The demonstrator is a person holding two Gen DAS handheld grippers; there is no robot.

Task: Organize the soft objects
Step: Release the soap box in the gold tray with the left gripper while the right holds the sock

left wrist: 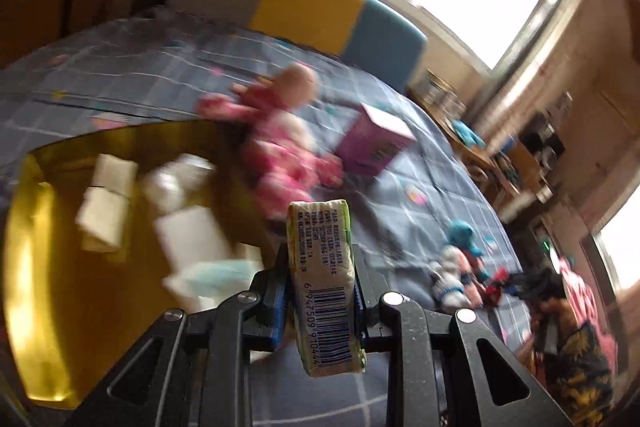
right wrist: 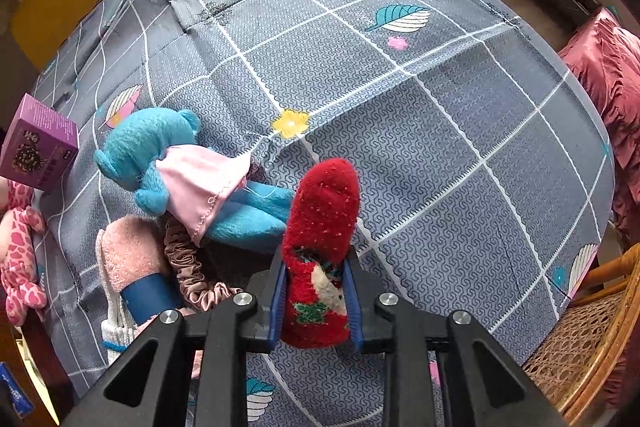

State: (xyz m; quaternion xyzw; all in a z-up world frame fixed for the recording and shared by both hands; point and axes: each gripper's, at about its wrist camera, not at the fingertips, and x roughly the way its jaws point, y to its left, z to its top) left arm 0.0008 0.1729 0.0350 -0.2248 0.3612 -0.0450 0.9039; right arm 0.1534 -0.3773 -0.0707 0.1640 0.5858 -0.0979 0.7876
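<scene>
Two grippers are loaded at once. Biggest thing first: the bed (right wrist: 420,115), grey checked cover, on which the loose soft items are spread. Next, the yellow bin (left wrist: 24,247), seen low-left in the left wrist view, blurred, w/ white tissue packs (left wrist: 108,203) already lying inside. A pink doll (left wrist: 280,139) and a purple box (left wrist: 374,143) are seen just beyond the bin's far edge, on the cover.

Right wrist view: a blue teddy (right wrist: 160,155) in a pink dress lies on the cover, a pink mitt (right wrist: 128,259) and a brown scrunchie (right wrist: 188,267) just beside it.

Left gripper (left wrist: 320,291): jaws closed narrow on a tissue pack (left wrist: 324,279), held upright, barcode side toward the camera. Right gripper (right wrist: 318,291): jaws pinched on a red sock (right wrist: 324,227), toe pointing away, above the cover, close beside the teddy's legs.

Step in hand, as judged: the tissue pack is being carried to the bin. To be done well: pack should be brought fully over the bin's interior, not over its rim, lowered near the other packs, then released. Grip shouldn't be eased early; a slim pack could tip out onto the cover. The sock is best kept clamped & clear of the teddy meanwhile.
</scene>
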